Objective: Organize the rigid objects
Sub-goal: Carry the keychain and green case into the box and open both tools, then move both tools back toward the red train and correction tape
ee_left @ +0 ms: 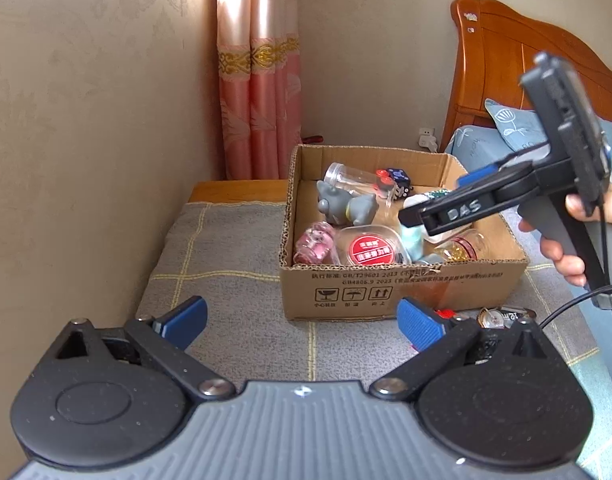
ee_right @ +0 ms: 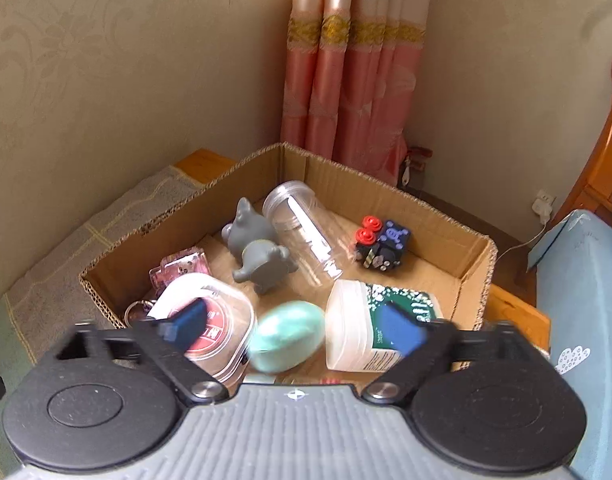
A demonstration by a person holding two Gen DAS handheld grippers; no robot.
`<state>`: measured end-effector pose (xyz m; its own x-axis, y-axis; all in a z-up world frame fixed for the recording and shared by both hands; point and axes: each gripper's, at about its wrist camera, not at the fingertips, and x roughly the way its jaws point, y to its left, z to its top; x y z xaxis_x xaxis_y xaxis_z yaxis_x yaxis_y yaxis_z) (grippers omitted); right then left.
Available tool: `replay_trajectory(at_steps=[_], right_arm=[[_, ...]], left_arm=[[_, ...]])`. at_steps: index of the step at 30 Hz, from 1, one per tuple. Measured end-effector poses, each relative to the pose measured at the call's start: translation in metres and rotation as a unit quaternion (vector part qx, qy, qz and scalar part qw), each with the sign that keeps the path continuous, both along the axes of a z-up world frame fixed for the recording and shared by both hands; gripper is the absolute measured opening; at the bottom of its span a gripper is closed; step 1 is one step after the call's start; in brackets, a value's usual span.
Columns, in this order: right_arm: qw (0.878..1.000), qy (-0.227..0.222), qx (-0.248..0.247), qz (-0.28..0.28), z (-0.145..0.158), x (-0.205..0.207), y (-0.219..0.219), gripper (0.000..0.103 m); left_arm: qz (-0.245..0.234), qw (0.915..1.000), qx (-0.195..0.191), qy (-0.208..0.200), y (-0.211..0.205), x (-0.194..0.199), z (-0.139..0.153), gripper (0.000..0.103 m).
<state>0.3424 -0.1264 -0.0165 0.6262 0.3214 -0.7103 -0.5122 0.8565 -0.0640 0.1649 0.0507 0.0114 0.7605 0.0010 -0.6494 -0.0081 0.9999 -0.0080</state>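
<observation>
Left gripper (ee_left: pixel 301 322): fingers spread wide, nothing between them; low over the grey checked cloth (ee_left: pixel 225 264), just short of the box's printed front wall
Right gripper (ee_right: pixel 293 326): fingers apart and empty; above the near part of the box, with the mint egg below the gap; in the left view it reaches in from the right, a hand (ee_left: pixel 566 240) on its handle
Box (ee_right: pixel 470 264): open cardboard, standing on the cloth beside the wall; holds all items listed below
Clear jar (ee_right: pixel 306 236): lying on its side, mid-box, touching the grey toy
Grey toy (ee_right: pixel 257 256): tipped over, left of the jar
Dice cluster (ee_right: pixel 380 248): dark, with red tops; far right part of the box, apart from the jar
Red-lid tub (ee_right: pixel 221 320): near left, partly behind the right gripper's left finger
Pink item (ee_right: pixel 181 270): at the left wall
Mint egg (ee_right: pixel 285 338): near centre, between tub and white bottle
White bottle (ee_right: pixel 366 332): lying flat, near right
Outside the box: small metal bits (ee_left: pixel 502 318) on the cloth by its front right corner; too blurred to name
</observation>
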Motion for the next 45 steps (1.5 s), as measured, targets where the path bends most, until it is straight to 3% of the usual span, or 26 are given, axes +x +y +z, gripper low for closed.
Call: replay_trajectory(at_steps=[9,15,20,26,31,35,38,45], right_arm=[[1.0,-0.023,0.012,-0.012,0.02,-0.038,-0.017,0.103],[0.998,-0.044,-0.006,-0.049,0.018,-0.075,-0.03,0.103],[0.995,-0.041,-0.019,-0.091,0.0,-0.1,-0.048,0.103],[0.983,-0.005,-0.052,-0.177,-0.056,-0.106,-0.076,0.103],[0.979,0.036,-0.009,-0.198,-0.087,-0.104,-0.088,0.103],[0.98,0.043,0.009,-0.194,-0.099,-0.097,-0.08,0.103],[0.981,0.022,0.002,-0.193,-0.102,-0.093,-0.074,0.103],[0.978,0.019,0.011,-0.206,-0.103,-0.091,-0.091,0.103]], left_arm=[[-0.012,0.9999,0.002,0.001,-0.009,-0.003,-0.002,0.101],[-0.012,0.9999,0.005,0.006,-0.012,-0.005,-0.003,0.101],[-0.013,0.9999,0.003,0.008,-0.014,-0.005,-0.004,0.101],[-0.015,0.9998,-0.008,0.01,-0.015,0.002,-0.014,0.101],[-0.027,0.9993,-0.007,0.024,-0.023,0.008,-0.022,0.101],[-0.041,0.9987,0.004,0.03,-0.033,0.011,-0.026,0.101],[-0.05,0.9982,0.006,0.033,-0.039,0.013,-0.03,0.101],[-0.1,0.9932,0.014,0.058,-0.064,0.029,-0.045,0.101]])
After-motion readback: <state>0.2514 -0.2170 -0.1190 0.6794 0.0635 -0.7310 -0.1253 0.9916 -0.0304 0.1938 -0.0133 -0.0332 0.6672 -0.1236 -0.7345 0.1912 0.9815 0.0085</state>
